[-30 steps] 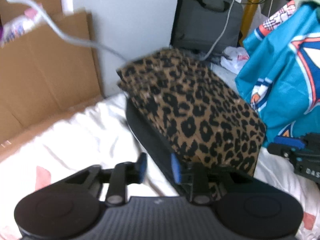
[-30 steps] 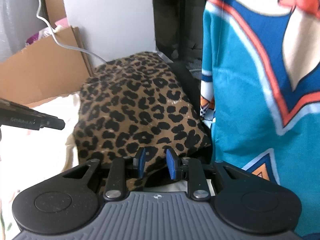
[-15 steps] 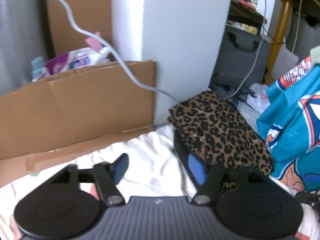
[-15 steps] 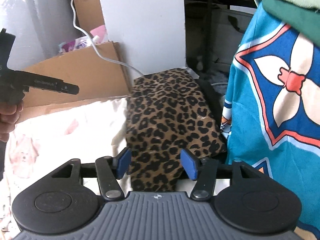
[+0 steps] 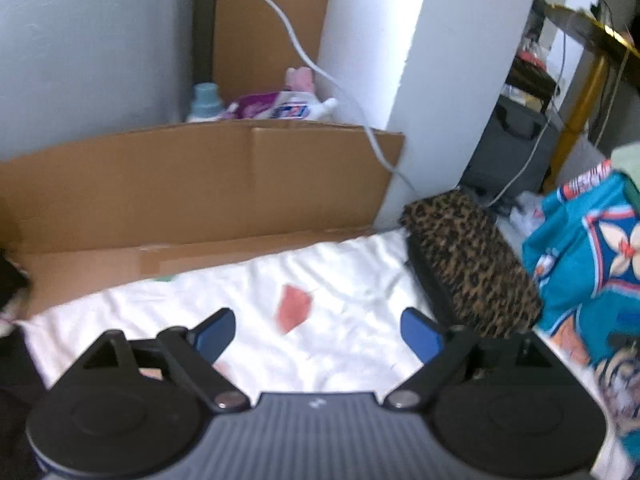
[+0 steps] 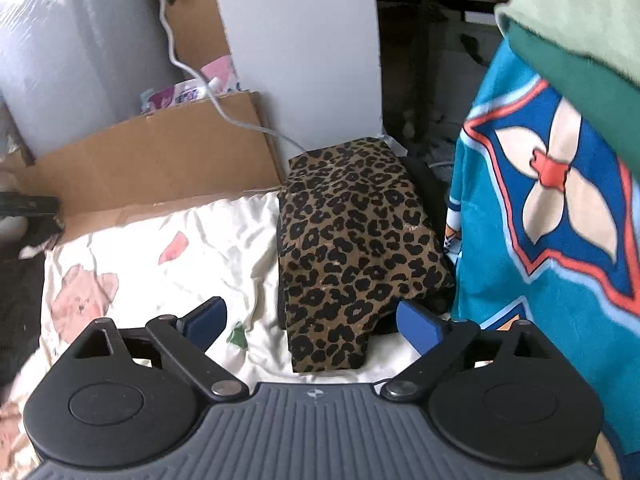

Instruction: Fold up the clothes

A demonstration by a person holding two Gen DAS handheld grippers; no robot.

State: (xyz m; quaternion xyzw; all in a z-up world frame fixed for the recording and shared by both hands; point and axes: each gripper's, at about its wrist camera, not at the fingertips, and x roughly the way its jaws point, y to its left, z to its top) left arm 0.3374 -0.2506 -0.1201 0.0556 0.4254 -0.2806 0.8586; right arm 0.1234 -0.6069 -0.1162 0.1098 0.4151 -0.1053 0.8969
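A folded leopard-print garment [image 5: 468, 260] [image 6: 352, 232] lies on a dark folded piece at the right side of a white sheet [image 5: 240, 292] [image 6: 200, 248] with pink prints. My left gripper [image 5: 318, 334] hangs above the bare sheet, well to the left of the garment. Its jaws are opening and nothing is between them. My right gripper [image 6: 311, 324] hovers over the garment's near end. Its jaws are opening too, and the blue pads stand apart from the cloth.
A teal patterned garment [image 5: 580, 264] [image 6: 560, 220] hangs close on the right, with green cloth [image 6: 580, 20] on top. Cardboard [image 5: 200, 184] [image 6: 160, 160] lines the sheet's far edge. A white pillar [image 5: 440, 80] and a white cable [image 5: 348, 92] stand behind.
Both grippers have opened wide and lifted away from the leopard-print garment. The left one has also drawn off to the left. The garment stays folded where it lay.
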